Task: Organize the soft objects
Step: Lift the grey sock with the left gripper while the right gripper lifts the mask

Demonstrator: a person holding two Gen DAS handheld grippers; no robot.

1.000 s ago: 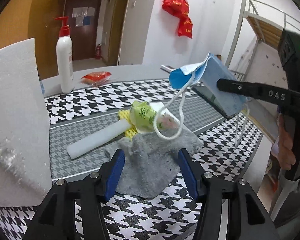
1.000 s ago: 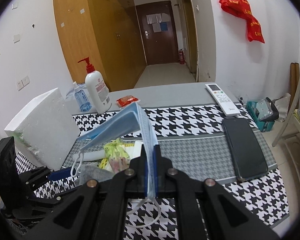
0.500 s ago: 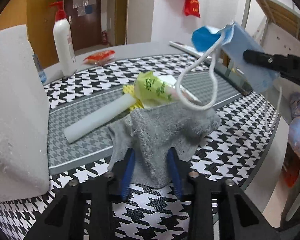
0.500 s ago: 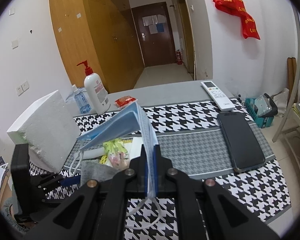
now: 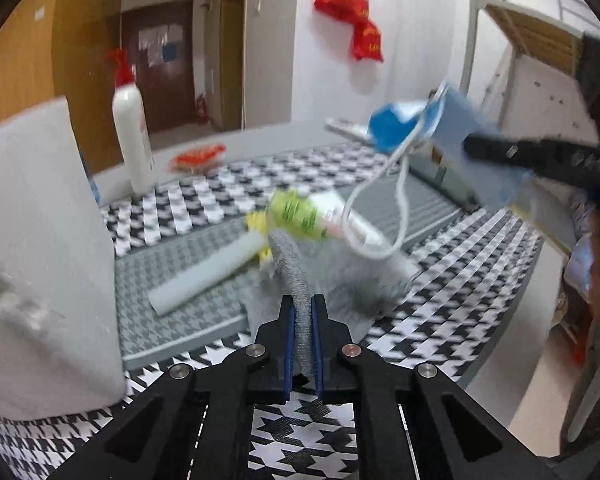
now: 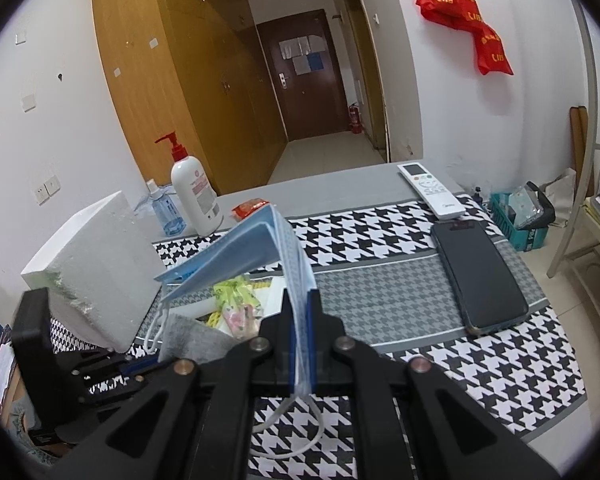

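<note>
Left gripper: I am pinching a fold of the grey cloth between the blue-padded fingers, jaws pressed together on it.
Grey cloth: I am seeing the gripped ridge rising off the table while the rest is trailing down onto the houndstooth tablecloth, blurred in the left wrist view; in the right wrist view it is showing at, beside the left gripper.
Right gripper: I am clamping the blue face mask, jaws closed on its folded edge.
Blue face mask: I am holding it in the air above the table, one white ear loop dangling below the fingers; from the left wrist view the mask is hanging to the right with a loop drooping over the pile.
Pile behind the cloth: a green-printed tissue packet, a white foam tube and something yellow are lying together on the grey band of the tablecloth.
White foam block: standing at the table's left side, near the pile.
Pump bottle: standing upright at the far left, with a small blue bottle just beside it and a red packet near.
Remote control and black phone: lying on the right side, well apart from the pile.
</note>
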